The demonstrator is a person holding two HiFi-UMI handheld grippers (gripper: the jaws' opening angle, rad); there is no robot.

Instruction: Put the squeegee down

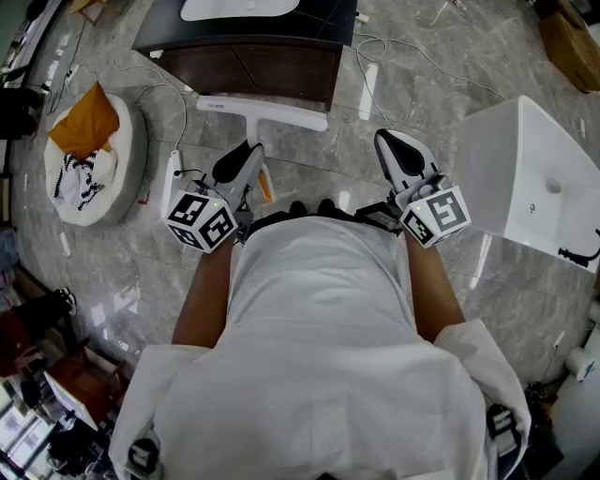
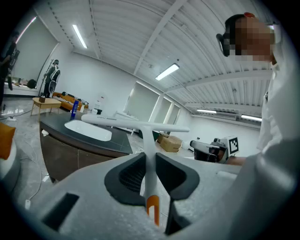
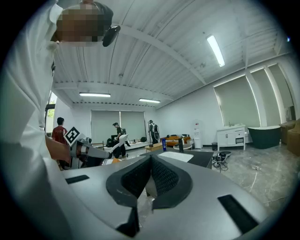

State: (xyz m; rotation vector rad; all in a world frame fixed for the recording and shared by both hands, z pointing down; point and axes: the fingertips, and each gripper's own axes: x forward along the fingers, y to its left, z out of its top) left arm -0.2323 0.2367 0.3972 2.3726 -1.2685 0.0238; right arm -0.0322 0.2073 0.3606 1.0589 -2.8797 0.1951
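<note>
- Table (image 1: 244, 66), dark: the landmark. A white basin (image 1: 239, 7) is sunk in its top, with nothing seen in it.
- Loose white sink (image 1: 534, 178), right of the table: empty.
- Round basket (image 1: 127, 159), left of the table: holds an orange cloth (image 1: 89, 122) and a patterned cloth (image 1: 80, 178).
- Squeegee (image 1: 262, 111): held up before the table's front, its handle clamped in the left gripper (image 2: 149, 157).
- Right gripper (image 3: 150, 161): closed, empty.
- Step: the squeegee is carried and not yet set down. The next move is probably to lower it onto a surface, then part the jaws.

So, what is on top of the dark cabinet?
A white basin is set into the top of the dark cabinet, and a blue bottle stands behind it. The head of the squeegee hides a strip of the top.
</note>
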